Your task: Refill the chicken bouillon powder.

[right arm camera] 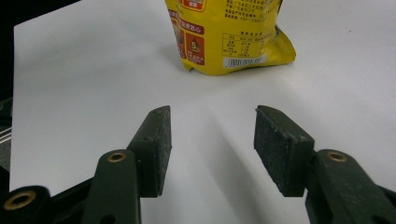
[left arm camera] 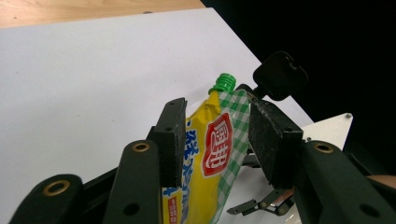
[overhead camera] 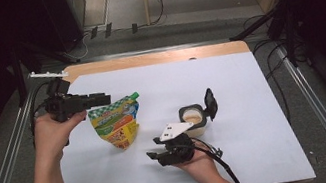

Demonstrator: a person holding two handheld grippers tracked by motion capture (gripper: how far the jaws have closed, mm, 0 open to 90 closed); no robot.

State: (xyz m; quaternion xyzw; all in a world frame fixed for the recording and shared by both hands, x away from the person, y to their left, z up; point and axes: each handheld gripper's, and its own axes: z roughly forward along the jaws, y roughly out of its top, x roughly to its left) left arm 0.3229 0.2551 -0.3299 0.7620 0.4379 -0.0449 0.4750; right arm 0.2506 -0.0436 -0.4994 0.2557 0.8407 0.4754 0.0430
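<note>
- Two pads of the left gripper (overhead camera: 104, 100) flank the pouch (overhead camera: 116, 122) just under its green cap (left arm camera: 223, 83). I cannot tell whether they press on it or merely bracket it. Settle that first by squeezing gently, low on the stiff neck rather than on the soft belly.
- The pouch stands upright on the white sheet (overhead camera: 231, 84), at about 9 o'clock from the sheet's middle. It looks floppy and top-heavy, so lift it straight up and keep the cap toward 12 o'clock to avoid a sag or twist.
- The right gripper (overhead camera: 152, 155) rests at 5 o'clock of the pouch, with its jaws apart and nothing between them, aimed at the pouch's base. It is well placed to steady the bottom corner or take the cap.
- The cup (overhead camera: 193, 116) sits at 3 o'clock of the pouch with its lid flipped open. Keep any swing of the pouch clear of that lid.
</note>
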